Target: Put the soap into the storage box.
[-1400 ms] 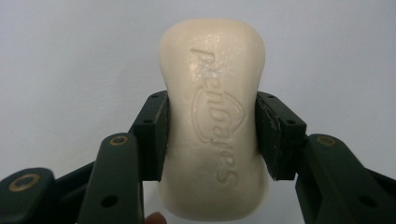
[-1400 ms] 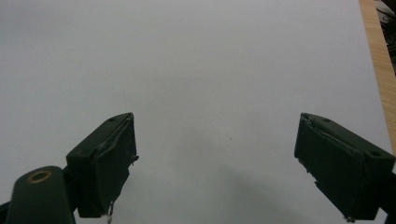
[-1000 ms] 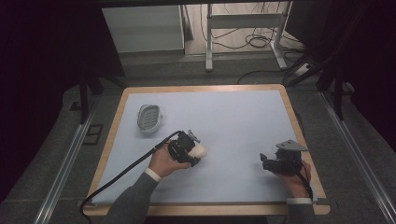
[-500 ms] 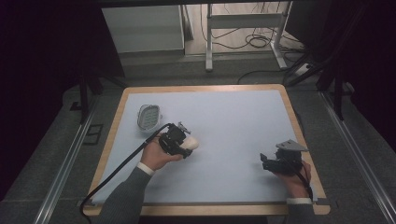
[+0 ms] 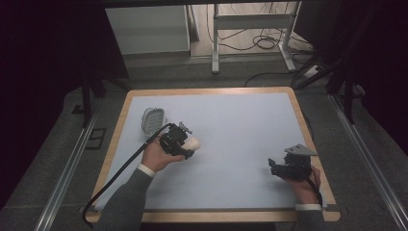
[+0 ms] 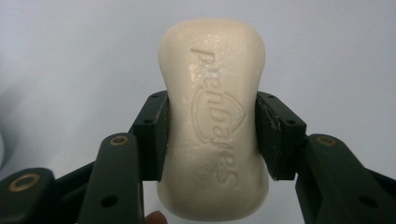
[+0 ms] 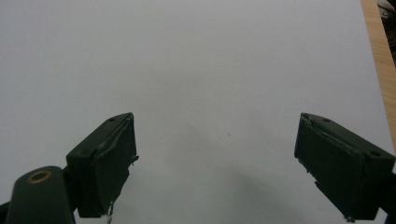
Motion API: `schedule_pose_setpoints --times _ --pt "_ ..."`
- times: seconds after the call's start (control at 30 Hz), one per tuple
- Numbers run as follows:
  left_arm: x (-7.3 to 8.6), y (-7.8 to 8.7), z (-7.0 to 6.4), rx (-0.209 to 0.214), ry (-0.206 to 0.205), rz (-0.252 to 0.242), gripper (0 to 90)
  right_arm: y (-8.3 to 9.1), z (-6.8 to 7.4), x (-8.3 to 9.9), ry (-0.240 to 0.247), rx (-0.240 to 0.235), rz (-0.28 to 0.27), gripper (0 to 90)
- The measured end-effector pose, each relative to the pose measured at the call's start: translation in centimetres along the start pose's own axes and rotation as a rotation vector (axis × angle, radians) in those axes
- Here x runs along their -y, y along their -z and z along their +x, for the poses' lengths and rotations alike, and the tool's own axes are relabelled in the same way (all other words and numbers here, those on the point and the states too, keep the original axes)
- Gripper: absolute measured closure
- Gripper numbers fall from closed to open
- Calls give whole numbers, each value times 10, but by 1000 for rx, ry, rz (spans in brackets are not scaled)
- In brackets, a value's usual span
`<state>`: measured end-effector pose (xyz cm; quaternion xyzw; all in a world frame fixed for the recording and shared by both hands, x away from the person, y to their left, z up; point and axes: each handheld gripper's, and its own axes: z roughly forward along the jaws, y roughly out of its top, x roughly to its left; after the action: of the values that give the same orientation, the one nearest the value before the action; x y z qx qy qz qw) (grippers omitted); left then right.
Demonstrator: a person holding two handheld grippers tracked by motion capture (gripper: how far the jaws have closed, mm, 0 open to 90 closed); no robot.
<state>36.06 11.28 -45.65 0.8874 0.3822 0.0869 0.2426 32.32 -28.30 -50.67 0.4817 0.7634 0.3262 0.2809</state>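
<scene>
Pale blue-grey table top point(image 5: 231, 125) with a light wooden rim, set on a grey floor between two metal rails; beyond the far edge, a white cabinet front, metal desk legs and loose black cables in a dim room.

Near the far left corner of the top, a small oval white soap dish with a ribbed insert point(image 5: 153, 120), lying flat.

Just right of and nearer than that dish, the left black two-jaw gripper point(image 5: 188, 146), held in a grey-sleeved hand, black cable trailing toward the near left corner. Clenched on a cream oval bar of soap with embossed lettering point(image 6: 214, 121), pads pressing its two long sides at the narrowed waist. Long axis of the bar in line with the jaws, one rounded end sticking out past the pads, lettered face toward the camera. From the high view, free end pointing right, away from the dish, apparently raised off the top.

Well to the right of the dish, close to the near right corner, the right black two-jaw gripper point(image 7: 215, 163), jaws spread wide, holding nothing, over bare surface.
</scene>
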Motion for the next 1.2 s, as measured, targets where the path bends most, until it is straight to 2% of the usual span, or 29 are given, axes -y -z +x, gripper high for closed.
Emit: schedule_pose_setpoints --times 1.2 --pt "-1 23 31 -44 53 -30 495 -1 1 0 6 8 5 126"
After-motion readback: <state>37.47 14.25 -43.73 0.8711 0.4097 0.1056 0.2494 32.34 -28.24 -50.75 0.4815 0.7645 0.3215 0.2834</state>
